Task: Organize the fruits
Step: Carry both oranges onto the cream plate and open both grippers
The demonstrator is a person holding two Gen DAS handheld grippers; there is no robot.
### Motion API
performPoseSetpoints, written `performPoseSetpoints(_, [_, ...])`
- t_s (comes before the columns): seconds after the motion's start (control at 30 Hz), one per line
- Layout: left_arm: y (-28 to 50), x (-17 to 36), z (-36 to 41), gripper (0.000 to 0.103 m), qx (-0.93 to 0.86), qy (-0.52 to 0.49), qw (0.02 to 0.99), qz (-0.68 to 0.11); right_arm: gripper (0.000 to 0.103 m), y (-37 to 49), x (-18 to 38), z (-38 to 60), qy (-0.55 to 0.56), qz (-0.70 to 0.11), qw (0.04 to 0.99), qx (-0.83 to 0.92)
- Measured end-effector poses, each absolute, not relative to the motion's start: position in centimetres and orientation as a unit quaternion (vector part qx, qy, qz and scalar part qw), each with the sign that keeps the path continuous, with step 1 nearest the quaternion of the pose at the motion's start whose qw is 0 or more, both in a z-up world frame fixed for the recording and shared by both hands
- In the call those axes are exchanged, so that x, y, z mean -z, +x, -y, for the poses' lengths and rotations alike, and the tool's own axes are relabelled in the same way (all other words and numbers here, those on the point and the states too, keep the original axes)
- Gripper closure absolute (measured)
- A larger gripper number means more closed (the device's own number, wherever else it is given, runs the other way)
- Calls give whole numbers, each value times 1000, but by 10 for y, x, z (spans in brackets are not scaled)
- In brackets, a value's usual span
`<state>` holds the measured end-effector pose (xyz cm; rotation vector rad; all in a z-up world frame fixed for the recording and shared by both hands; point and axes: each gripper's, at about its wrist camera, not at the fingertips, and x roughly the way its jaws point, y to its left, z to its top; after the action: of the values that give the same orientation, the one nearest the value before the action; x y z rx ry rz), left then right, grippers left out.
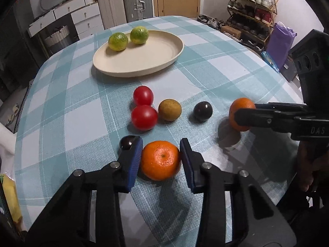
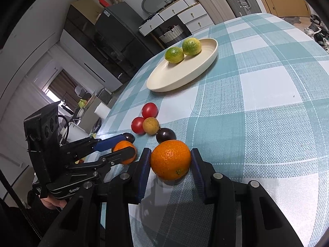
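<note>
Two oranges, one [image 1: 161, 160] clasped in left gripper [image 1: 161, 160], other [image 2: 170, 160] in right gripper [image 2: 170, 160].

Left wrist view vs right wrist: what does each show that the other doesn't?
Only left wrist: the shoe rack and purple bag. Only right wrist: the fridge and a window. Both: the plate holding two limes, two tomatoes, and each gripper, left gripper and right gripper, closing around its own orange, pads at or near the peel.

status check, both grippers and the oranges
Left gripper around near orange. Right gripper around far orange. Plate holds two limes, path open.
</note>
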<state>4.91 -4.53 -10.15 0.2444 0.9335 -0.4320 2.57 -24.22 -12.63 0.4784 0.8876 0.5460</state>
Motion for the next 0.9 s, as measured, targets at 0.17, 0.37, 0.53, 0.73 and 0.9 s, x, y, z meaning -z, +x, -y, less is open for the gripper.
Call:
performPoseSetpoints(0.17, [49, 100, 39, 70, 213, 95, 863, -448, 63, 25, 126, 243, 227, -419, 841, -256])
performPoseSetpoints(0.37, [49, 97, 35, 70, 215, 77, 866, -444, 63, 26, 123, 243, 227, -416, 843, -255])
performPoseSetpoints(0.53, [50, 86, 27, 70, 217, 55, 871, -437, 63, 27, 117, 241, 224, -412, 844, -262])
performPoseSetpoints(0.73, [59, 71, 17, 70, 230, 9, 871, -435, 63, 34, 108, 235, 216, -403, 845, -277])
performPoseSetpoints(0.9, [76, 59, 8, 70, 242, -41, 865, -437, 63, 45, 94, 230, 204, -391, 850, -287])
